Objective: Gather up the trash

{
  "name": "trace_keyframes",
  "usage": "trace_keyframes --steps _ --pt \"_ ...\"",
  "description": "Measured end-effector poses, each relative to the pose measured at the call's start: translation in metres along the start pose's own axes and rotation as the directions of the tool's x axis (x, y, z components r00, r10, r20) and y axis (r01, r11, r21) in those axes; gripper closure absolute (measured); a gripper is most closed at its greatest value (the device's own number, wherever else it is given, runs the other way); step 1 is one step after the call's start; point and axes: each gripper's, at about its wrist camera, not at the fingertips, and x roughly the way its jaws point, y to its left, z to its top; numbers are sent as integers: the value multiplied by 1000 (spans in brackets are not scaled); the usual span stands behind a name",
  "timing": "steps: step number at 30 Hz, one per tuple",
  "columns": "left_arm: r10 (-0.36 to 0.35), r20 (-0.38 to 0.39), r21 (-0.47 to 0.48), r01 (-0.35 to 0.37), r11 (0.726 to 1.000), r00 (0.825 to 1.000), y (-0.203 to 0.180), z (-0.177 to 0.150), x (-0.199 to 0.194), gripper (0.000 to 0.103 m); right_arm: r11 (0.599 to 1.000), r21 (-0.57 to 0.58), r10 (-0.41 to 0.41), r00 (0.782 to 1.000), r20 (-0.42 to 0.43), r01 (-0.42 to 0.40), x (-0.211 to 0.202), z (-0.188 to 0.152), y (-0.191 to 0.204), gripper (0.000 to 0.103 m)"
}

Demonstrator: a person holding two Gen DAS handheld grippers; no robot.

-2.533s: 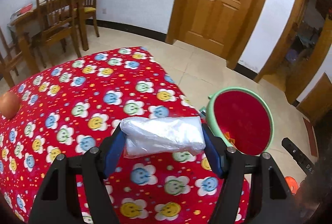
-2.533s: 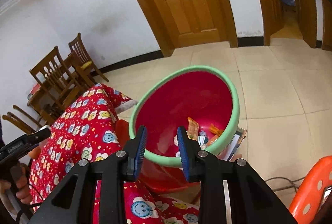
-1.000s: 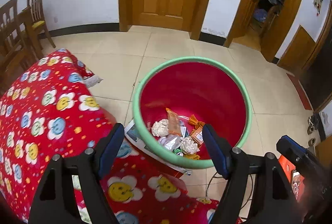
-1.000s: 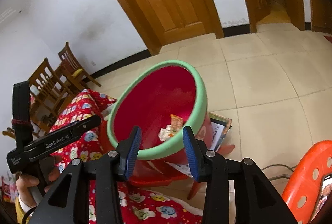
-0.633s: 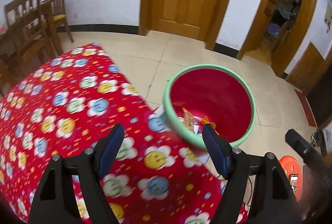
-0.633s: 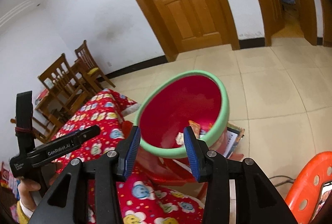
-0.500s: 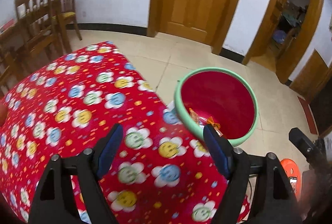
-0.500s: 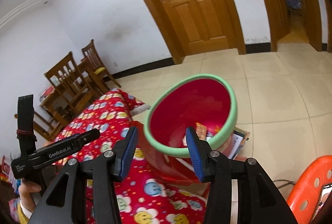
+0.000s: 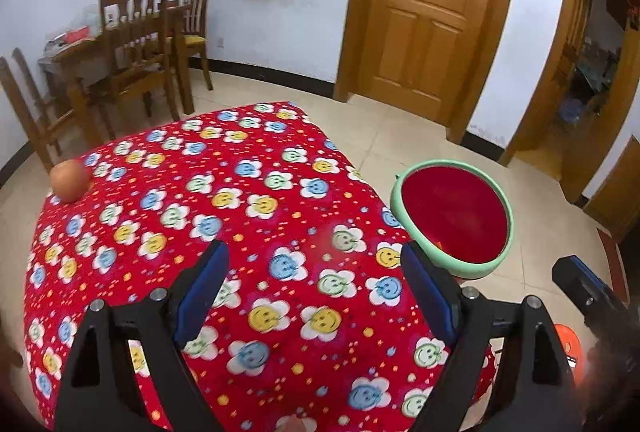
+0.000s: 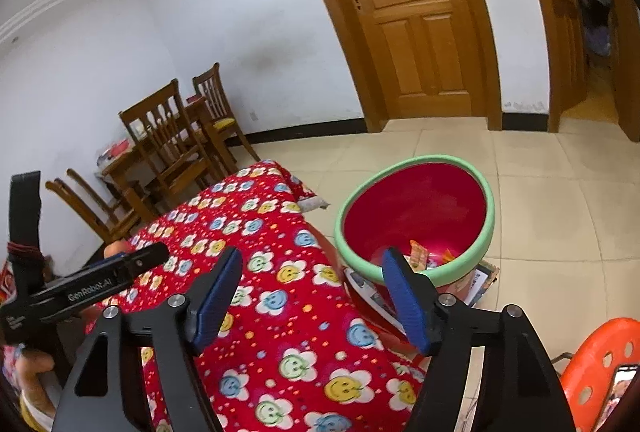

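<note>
Table (image 9: pixel 248 216): covered by a red cloth printed with smiley flowers.
On the cloth: an orange-brown round fruit (image 9: pixel 69 180) is seen near the far left corner.
Floor (image 10: pixel 560 191): laid with beige tiles.

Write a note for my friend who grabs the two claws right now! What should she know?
Left claw: open and empty, jaws just widening, over the red tablecloth.
Right claw: open and empty too, jaws just widening.
Basin: on the floor off the table's corner, wrappers already inside.
Done: no trash shows on the cloth now.
Left: only an apple sits at the far corner; it looks like food, not trash. Check spots the cameras miss.
</note>
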Motion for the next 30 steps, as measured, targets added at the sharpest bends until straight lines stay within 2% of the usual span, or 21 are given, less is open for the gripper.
trace_keyframes --steps 4,15,30 --pt "18 18 -9 -18 1000 1000 6 -6 -15 16 1000 -21 2 1000 7 -2 -9 -5 13 25" --pt "92 47 -35 -90 995 995 17 -28 -41 16 996 -83 -22 999 34 24 -15 -20 37 25" --pt "126 57 -53 -123 991 990 25 -40 -40 16 991 -126 -43 998 46 48 -8 -32 52 25"
